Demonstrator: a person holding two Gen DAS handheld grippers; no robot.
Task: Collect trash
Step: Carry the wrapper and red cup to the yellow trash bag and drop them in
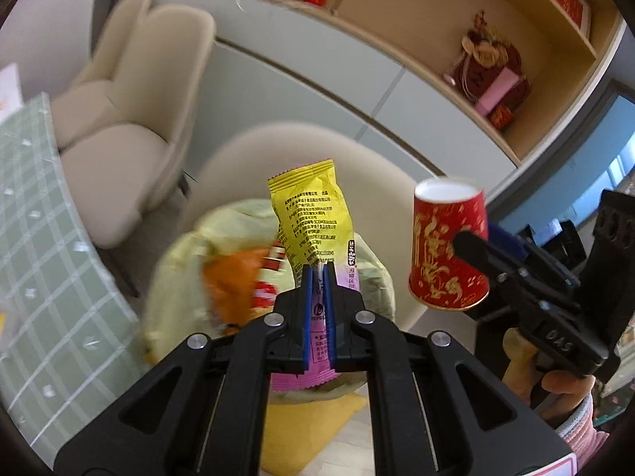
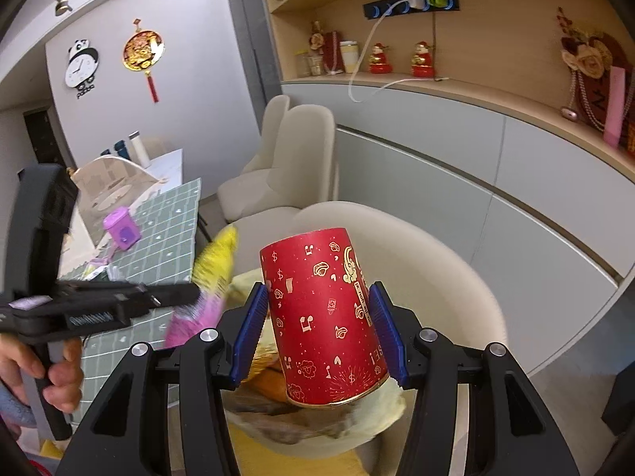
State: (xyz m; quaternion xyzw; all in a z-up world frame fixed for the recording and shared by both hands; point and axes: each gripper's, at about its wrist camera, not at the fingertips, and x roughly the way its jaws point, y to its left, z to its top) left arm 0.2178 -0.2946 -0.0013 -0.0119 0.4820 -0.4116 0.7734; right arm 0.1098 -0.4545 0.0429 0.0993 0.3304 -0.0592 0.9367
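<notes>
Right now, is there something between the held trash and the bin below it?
Nothing visible. The snack wrapper in the left gripper and the red paper cup in the right gripper hang directly above the open lined bin.

Bright, even light; fisheye-bent edges, patches of motion blur.

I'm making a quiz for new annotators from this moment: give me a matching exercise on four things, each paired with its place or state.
Things:
1. snack wrapper
2. red paper cup
3. purple box
4. bin bag

Places or states:
A. standing on the green checked tablecloth
B. held upside down by the right gripper
C. open below both grippers, trash inside
D. pinched in the left gripper

Pairs: 1-D, 2-B, 3-A, 4-C
</notes>
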